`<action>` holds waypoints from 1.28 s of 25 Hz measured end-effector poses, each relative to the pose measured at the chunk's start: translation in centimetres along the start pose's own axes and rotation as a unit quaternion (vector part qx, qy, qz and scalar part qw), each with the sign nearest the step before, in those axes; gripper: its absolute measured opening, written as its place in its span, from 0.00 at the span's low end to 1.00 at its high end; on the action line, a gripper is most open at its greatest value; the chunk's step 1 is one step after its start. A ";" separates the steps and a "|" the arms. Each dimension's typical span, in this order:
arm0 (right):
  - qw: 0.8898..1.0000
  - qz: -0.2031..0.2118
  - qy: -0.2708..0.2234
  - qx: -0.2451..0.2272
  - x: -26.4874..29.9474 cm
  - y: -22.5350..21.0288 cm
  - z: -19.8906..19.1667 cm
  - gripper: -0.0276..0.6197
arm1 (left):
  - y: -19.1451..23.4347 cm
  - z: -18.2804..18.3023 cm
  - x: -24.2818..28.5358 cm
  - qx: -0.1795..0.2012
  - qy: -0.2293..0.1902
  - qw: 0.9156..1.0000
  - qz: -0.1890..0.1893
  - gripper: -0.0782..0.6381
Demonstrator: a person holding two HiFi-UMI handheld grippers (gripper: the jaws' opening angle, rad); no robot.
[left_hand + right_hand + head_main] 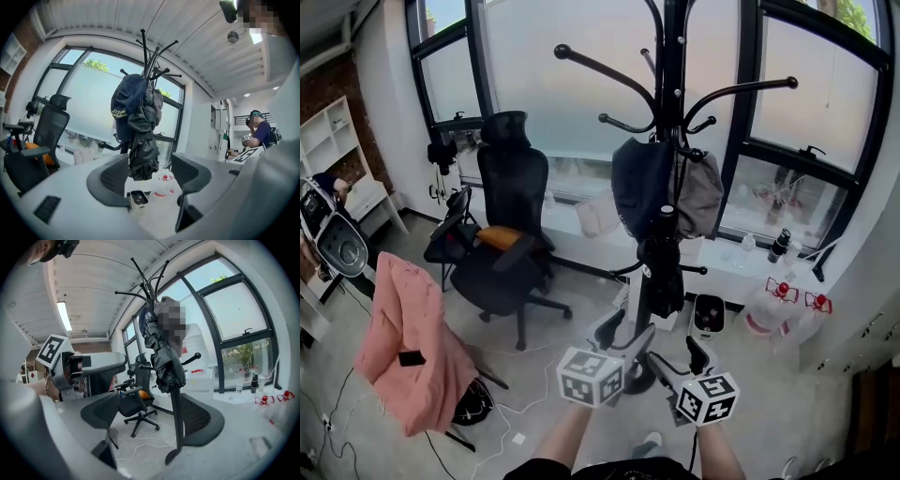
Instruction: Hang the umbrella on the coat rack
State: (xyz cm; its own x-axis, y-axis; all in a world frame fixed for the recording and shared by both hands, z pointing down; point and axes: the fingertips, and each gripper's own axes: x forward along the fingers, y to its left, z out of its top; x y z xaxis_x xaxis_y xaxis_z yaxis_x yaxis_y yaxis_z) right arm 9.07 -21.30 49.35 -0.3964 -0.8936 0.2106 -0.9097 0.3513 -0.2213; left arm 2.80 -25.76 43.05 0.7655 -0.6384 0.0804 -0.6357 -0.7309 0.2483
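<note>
The black coat rack point(667, 112) stands in front of the window. A folded black umbrella point(661, 267) hangs from it, below a dark cap point(639, 183) and a grey hat point(701, 195). My left gripper point(623, 336) is open and empty, a little short of the rack's base. My right gripper point(675, 356) is open beside it, also empty. In the left gripper view the umbrella point(143, 150) hangs beyond the open gripper point(149, 180), apart from it. In the right gripper view the umbrella point(166, 362) and the rack pole point(178, 418) show past the open gripper point(150, 418).
A black office chair point(511, 234) stands left of the rack. A pink coat point(408, 342) is draped over a chair at the near left. A white device point(708, 314) and red-capped jugs point(778, 302) sit by the window sill. Cables lie on the floor point(525, 408).
</note>
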 end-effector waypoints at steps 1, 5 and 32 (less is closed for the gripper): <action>1.000 -0.003 0.000 0.001 -0.3 0.3 -0.3 0.67 | -0.2 -0.8 -0.5 -0.002 0.007 1.000 -0.002 0.51; 1.000 0.000 0.014 0.013 -1.2 2.3 -2.0 0.67 | -1.0 -3.3 -2.6 -0.004 0.017 1.000 -0.018 0.51; 0.991 -0.087 0.097 -0.004 -7.1 11.9 -17.1 0.05 | -4.3 -22.5 -15.7 -0.057 0.145 0.988 0.011 0.12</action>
State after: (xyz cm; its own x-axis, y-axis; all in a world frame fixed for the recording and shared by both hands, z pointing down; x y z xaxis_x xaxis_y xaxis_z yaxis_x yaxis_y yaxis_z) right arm -1.08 -5.96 61.54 -0.2496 -0.8702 0.4248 -0.9669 0.1996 -0.1591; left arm -4.24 -7.11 62.39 0.7584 -0.5462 0.3558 -0.6499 -0.6754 0.3484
